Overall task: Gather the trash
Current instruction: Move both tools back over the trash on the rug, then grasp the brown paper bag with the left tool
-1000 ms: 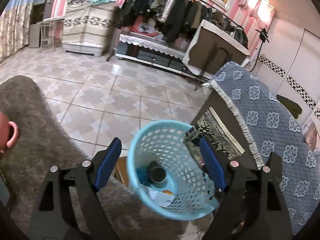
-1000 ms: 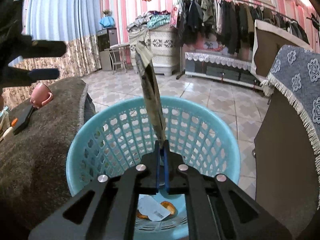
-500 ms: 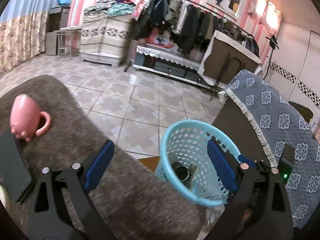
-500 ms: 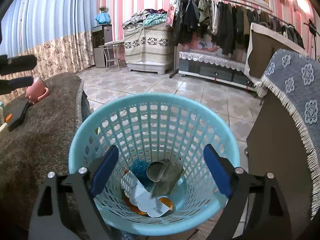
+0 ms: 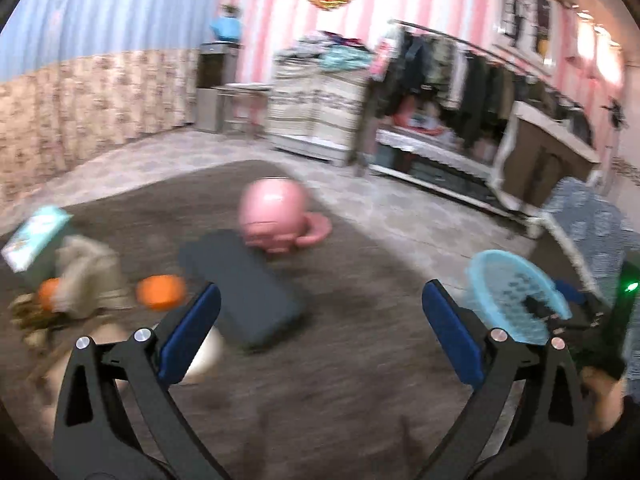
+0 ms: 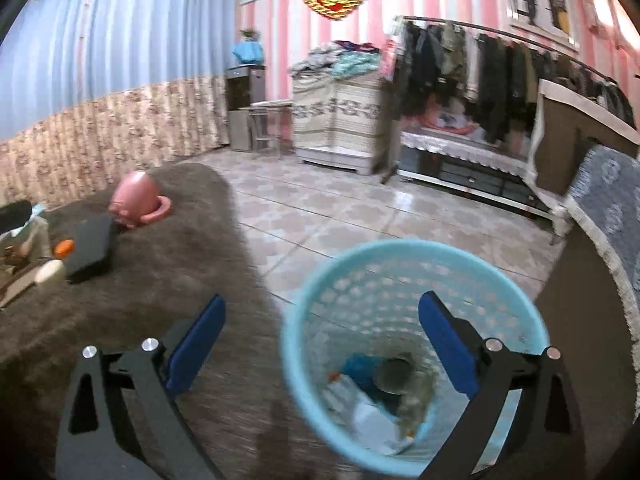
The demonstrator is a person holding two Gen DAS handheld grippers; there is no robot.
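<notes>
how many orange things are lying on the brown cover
2 in the left wrist view: one orange piece just left of the dark flat case, another further left against the beige crumpled item. Both are blurred; more may be hidden in that clutter.

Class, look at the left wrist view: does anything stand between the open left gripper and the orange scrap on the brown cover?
Nothing visible does. The left gripper, jaws still opening and empty, points over the cover. The orange scrap lies just ahead of its left finger, beside the dark flat case, not behind it. The view is blurred.
</notes>
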